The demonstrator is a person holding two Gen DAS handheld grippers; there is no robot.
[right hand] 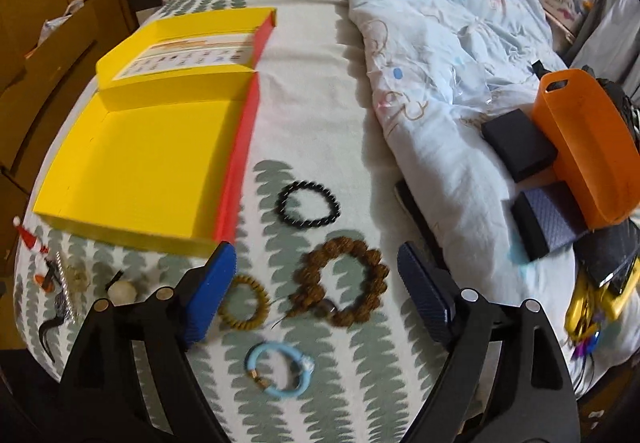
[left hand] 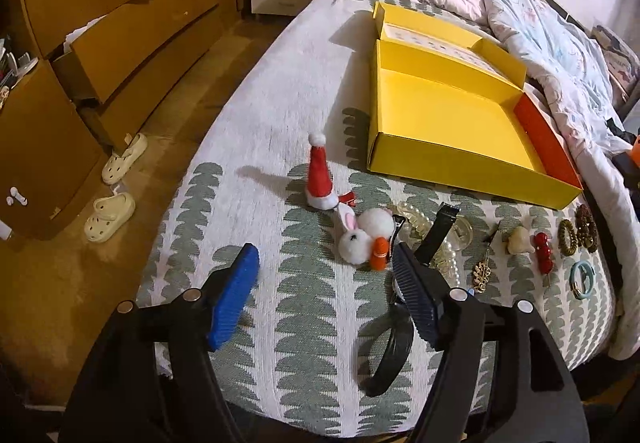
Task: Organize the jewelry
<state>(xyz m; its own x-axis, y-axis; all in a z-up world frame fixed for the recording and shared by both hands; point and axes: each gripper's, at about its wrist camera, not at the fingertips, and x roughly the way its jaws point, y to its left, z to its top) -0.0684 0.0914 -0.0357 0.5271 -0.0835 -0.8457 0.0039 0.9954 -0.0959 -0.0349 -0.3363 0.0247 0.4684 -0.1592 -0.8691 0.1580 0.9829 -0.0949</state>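
Yellow box [right hand: 132, 159] sits empty on the bed [left hand: 280, 115] as left tongs [left hand: 326, 283] and right tongs [right hand: 316, 291] hover open above scattered bracelets [right hand: 340, 283].

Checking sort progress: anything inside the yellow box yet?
No jewelry visible in the yellow box: main compartment shows bare floor; a printed card lies in the far section. Its near wall hides a floor strip.

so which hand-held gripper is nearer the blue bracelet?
Right. The right hand-held gripper hangs open just above the blue bracelet. The left hand-held gripper is off to the side, by the bunny clip.
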